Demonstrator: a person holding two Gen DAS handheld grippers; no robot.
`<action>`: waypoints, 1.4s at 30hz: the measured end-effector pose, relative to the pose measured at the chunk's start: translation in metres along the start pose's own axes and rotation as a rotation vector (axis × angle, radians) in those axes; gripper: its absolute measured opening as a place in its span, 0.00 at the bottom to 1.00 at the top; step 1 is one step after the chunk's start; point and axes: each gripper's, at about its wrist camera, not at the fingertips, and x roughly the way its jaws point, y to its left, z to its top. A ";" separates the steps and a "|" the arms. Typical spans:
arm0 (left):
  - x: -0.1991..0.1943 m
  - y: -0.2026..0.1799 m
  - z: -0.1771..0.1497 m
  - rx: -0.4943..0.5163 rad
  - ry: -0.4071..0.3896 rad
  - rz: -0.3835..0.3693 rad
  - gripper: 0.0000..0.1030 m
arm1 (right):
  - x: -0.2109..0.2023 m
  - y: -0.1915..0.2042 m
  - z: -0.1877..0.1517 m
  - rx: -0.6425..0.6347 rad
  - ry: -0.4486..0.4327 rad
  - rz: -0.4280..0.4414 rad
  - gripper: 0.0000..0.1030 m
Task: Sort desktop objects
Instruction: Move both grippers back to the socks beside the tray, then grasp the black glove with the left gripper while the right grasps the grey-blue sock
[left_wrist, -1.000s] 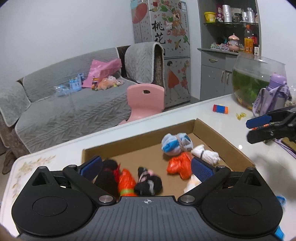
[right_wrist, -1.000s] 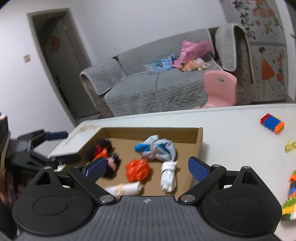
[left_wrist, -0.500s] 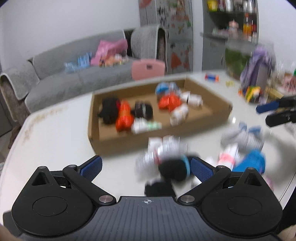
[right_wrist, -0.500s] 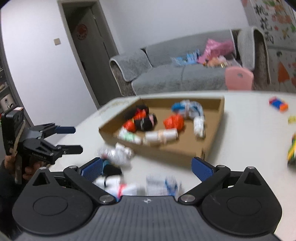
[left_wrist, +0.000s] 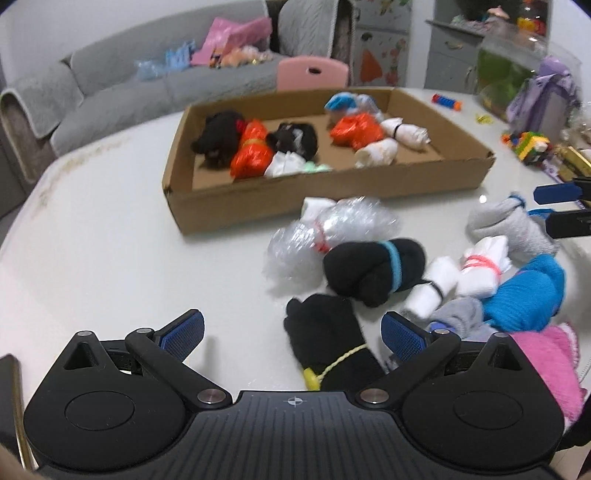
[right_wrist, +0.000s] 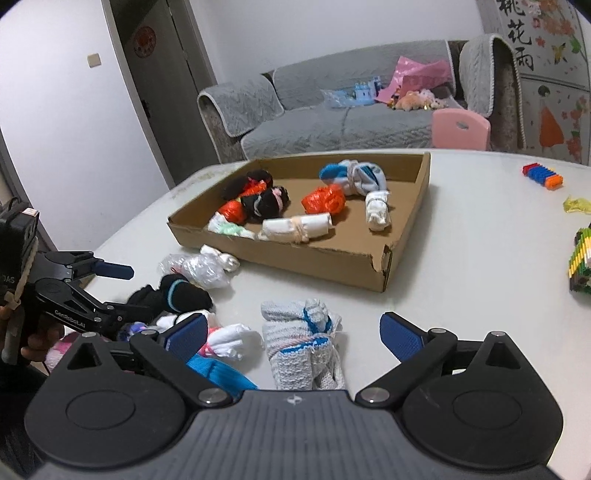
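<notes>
Left wrist view: both claws (left_wrist: 291, 332) (right_wrist: 291, 332) wide open, empty, above bundled socks (left_wrist: 373, 271).

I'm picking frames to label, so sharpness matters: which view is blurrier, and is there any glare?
Left wrist view: motion-smeared, with the cardboard box and bubble-wrap bundle soft, and a small glare spot on the table. Right wrist view: sharper; fisheye bends the door frame.

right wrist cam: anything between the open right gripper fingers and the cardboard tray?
In the right wrist view, a grey knit bundle with blue trim lies between the right gripper fingers. Beyond it, bare white table runs to the cardboard tray.
</notes>
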 end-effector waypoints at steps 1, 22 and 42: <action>0.000 0.001 0.000 -0.002 0.004 0.001 1.00 | 0.002 0.001 -0.001 -0.008 0.008 -0.009 0.93; -0.003 0.010 -0.003 -0.038 -0.013 -0.027 0.51 | 0.026 0.010 -0.010 -0.052 0.109 -0.070 0.45; -0.037 0.015 0.024 -0.006 -0.158 -0.012 0.41 | -0.034 -0.047 0.018 0.203 -0.122 0.078 0.43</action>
